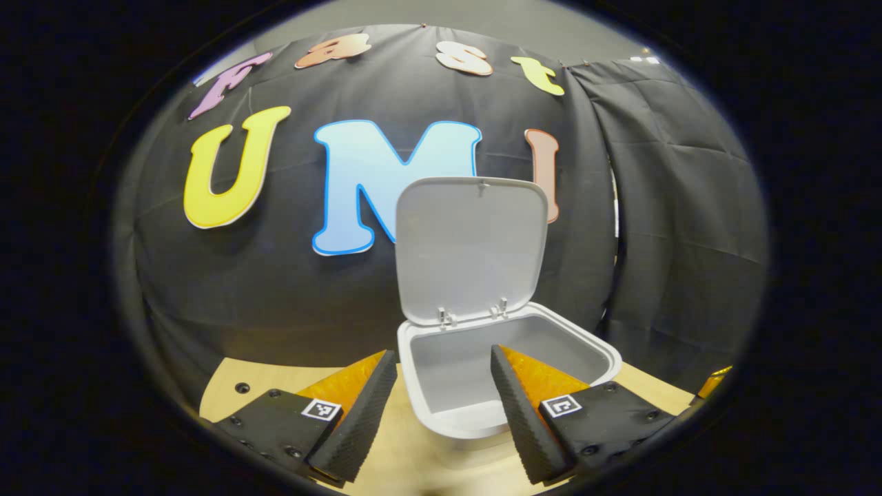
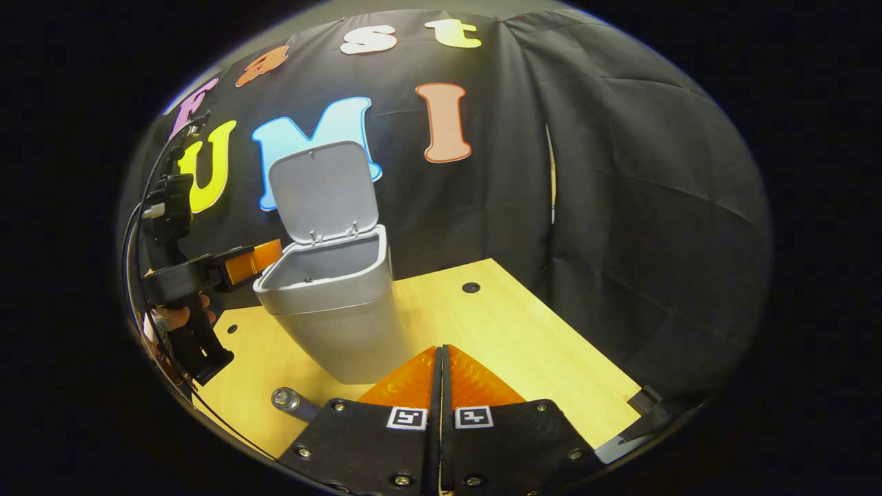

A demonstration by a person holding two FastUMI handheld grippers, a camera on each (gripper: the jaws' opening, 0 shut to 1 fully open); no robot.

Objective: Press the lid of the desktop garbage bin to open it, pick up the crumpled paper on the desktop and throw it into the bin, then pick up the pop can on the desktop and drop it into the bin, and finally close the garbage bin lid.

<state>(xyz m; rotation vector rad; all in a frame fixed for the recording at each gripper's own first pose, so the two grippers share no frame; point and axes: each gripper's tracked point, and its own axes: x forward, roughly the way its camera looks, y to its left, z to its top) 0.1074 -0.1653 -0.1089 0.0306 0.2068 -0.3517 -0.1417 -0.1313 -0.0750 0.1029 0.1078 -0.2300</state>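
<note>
The grey desktop bin (image 1: 441, 417) stands on the wooden table with its lid (image 1: 472, 248) swung up and upright on the rear hinges. The part of its inside that I see holds nothing. My left gripper (image 1: 442, 353) is open, hovering over the bin's near rim with one finger on each side of the opening and nothing between them. In the right gripper view the bin (image 2: 344, 324) and its raised lid (image 2: 324, 189) sit to the left. The left gripper (image 2: 272, 253) hangs at the bin's left rim, held by a hand (image 2: 176, 317). My right gripper (image 2: 441, 348) is shut and empty, low over the table just right of the bin's base.
The light wooden table (image 2: 524, 344) stretches right of the bin, with a dark hole (image 2: 470, 287) in it. Its right and back edges meet the black cloth wall. A small metal-tipped cylinder (image 2: 284, 398) lies near my right gripper's body. Cables hang at the far left.
</note>
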